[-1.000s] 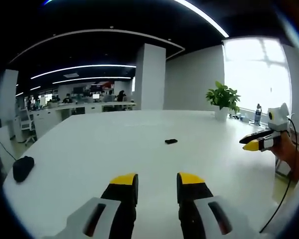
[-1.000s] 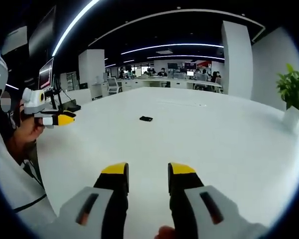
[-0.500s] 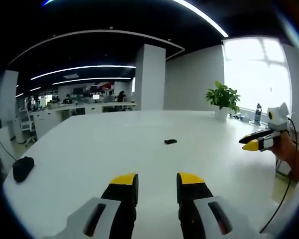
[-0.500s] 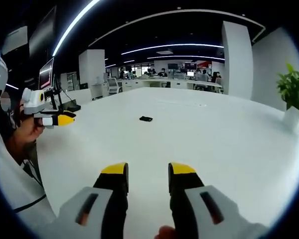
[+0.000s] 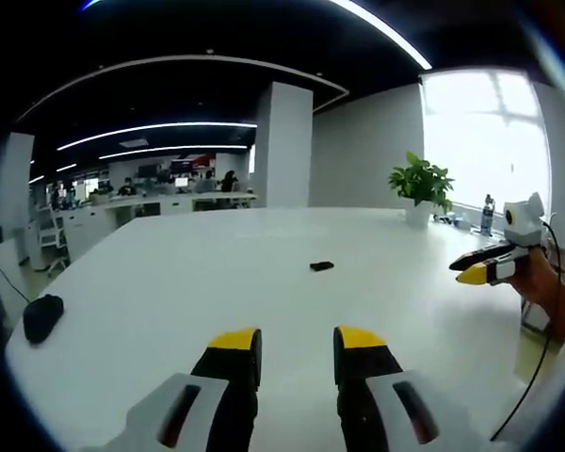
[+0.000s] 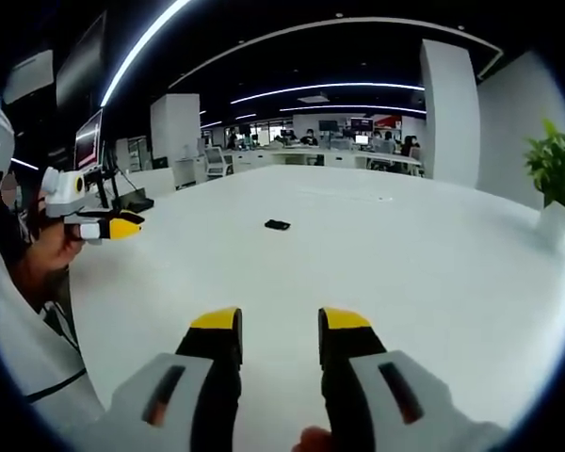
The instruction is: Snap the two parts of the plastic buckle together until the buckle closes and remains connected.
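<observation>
In the left gripper view I see my left gripper (image 5: 298, 341) at the bottom centre of the frame, its two yellow-tipped jaws parted with bare white table (image 5: 169, 282) showing between them; it is released and holds nothing. The buckle (image 5: 321, 266) lies as a small dark piece on the table just above centre, well apart from the jaws. It is too small for me to tell whether its two parts are joined. At the right edge of that frame my right gripper (image 5: 473, 274) comes in, held in a hand (image 5: 546, 287), its yellow tips pointing left. A dark rounded object (image 5: 43, 317) sits on the table at the lower left, and a potted plant (image 5: 420, 188) stands at the far edge, upper right, by the bright window (image 5: 485, 141).

In the right gripper view my right gripper (image 6: 279, 322) sits at bottom centre, jaws likewise apart and empty over the white table. The buckle (image 6: 277, 225) lies just above centre, well ahead of the tips. At the left edge my left gripper (image 6: 122, 226) is held in a hand (image 6: 47, 252) above the table's near corner, and from this angle I cannot tell its jaw gap. The plant (image 6: 556, 174) shows at the right edge.
</observation>
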A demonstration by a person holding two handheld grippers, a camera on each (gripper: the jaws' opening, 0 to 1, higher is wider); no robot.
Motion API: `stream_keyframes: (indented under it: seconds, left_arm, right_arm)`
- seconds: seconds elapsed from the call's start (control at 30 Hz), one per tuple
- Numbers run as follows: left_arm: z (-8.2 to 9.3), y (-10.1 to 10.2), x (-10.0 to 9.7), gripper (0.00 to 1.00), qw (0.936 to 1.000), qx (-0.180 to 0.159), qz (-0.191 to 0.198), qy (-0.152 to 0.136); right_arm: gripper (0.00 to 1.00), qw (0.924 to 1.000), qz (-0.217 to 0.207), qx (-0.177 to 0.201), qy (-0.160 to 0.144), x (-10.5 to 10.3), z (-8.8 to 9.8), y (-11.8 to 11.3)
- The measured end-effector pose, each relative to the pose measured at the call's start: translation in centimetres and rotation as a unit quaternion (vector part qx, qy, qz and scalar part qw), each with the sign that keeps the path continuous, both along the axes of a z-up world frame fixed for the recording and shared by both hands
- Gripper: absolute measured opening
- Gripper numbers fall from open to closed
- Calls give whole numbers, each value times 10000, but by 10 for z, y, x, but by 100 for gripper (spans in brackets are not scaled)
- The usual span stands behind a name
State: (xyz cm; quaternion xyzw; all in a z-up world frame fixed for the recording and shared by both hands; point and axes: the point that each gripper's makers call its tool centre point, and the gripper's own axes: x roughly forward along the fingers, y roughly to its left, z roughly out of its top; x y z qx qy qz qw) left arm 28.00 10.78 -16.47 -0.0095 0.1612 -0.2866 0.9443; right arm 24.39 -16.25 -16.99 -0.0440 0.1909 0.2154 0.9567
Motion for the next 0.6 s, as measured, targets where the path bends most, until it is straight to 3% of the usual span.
stream_keyframes:
  seconds: [0.6]
  left_arm:
    - [1, 0, 0, 30, 10000, -19, 11, -11]
  right_arm:
    - [33, 10000, 34, -11, 16, 1, 0, 3]
